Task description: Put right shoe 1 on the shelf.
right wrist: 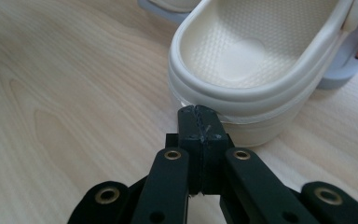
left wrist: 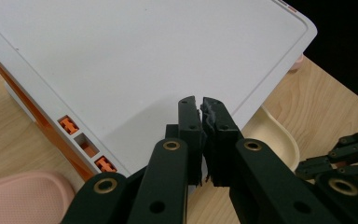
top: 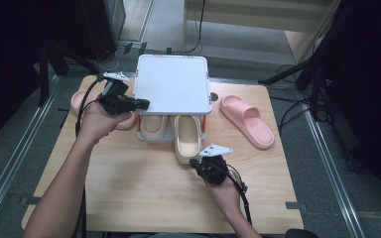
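Probably the cream slipper (top: pixel 187 139) is light, soft foam; take its thick heel rim. Right tongs (right wrist: pixel 199 122), closed and empty, touch the heel; left tongs (left wrist: pixel 201 122), near-closed and empty, rest on the shoe rack (top: pixel 171 84).

left tool (top: pixel 141 103): jaws closed, held up, level | right tool (top: pixel 194 162): jaws closed, held low

1. Rack (top: pixel 172 84) – pale grey-white top, orange clips (left wrist: pixel 69 124) along one edge.
2. Cream slipper (top: pixel 187 141) – ivory all over, footbed stippled with fine raised dots.
3. Second cream slipper (top: pixel 153 126) – same ivory.
4. Pink slipper (top: pixel 248 120) – soft plain pink.
5. Second pink slipper (left wrist: pixel 25 196) – pink, finely dotted surface.
6. Table (top: pixel 144 183) – light wood, wavy grain.
7. Left gripper (top: pixel 146 103), right gripper (top: pixel 193 162) – black, brass-coloured rivets; grey top plates.
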Demonstrator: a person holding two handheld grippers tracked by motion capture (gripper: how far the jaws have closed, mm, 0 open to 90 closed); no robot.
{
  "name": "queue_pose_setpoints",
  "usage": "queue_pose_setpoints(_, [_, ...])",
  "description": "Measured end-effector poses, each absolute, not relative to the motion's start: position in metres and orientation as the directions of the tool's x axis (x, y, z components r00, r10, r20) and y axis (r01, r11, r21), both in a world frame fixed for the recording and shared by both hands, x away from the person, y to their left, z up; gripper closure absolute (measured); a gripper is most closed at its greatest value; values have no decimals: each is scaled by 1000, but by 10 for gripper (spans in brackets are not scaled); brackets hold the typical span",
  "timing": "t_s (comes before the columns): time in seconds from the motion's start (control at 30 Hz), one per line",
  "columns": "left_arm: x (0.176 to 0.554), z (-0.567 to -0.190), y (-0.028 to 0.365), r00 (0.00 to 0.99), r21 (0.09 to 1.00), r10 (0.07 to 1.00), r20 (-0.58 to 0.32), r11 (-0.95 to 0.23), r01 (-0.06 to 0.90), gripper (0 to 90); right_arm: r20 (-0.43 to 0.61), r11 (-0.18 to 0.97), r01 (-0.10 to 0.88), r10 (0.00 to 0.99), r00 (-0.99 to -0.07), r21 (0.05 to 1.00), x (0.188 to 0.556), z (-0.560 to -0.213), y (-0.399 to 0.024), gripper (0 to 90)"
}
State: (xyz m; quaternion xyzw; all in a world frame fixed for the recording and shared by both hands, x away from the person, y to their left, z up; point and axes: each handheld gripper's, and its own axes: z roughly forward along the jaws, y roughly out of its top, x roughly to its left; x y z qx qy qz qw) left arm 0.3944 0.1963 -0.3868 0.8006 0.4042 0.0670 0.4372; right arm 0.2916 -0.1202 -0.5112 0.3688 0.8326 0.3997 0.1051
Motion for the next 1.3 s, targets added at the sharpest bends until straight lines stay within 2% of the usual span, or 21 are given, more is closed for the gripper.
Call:
queue_pose_setpoints(0.57, [394, -387, 196, 671, 757, 699, -248, -293, 585, 864, 121, 372, 530, 723, -681, 762, 348, -511, -99, 900])
queue_pose_setpoints(0.93, [393, -389, 199, 659, 759, 698, -281, -258, 597, 862, 145, 363, 543, 718, -681, 757, 356, -512, -100, 893])
queue_pose_setpoints(1.1, [388, -383, 202, 638, 755, 721, -269, -253, 604, 798, 145, 368, 525, 698, -702, 767, 346, -498, -111, 846])
queue_pose_setpoints(1.3, [376, -371, 212, 600, 757, 755, -265, -222, 615, 673, 151, 402, 494, 639, -754, 771, 335, -488, -129, 719])
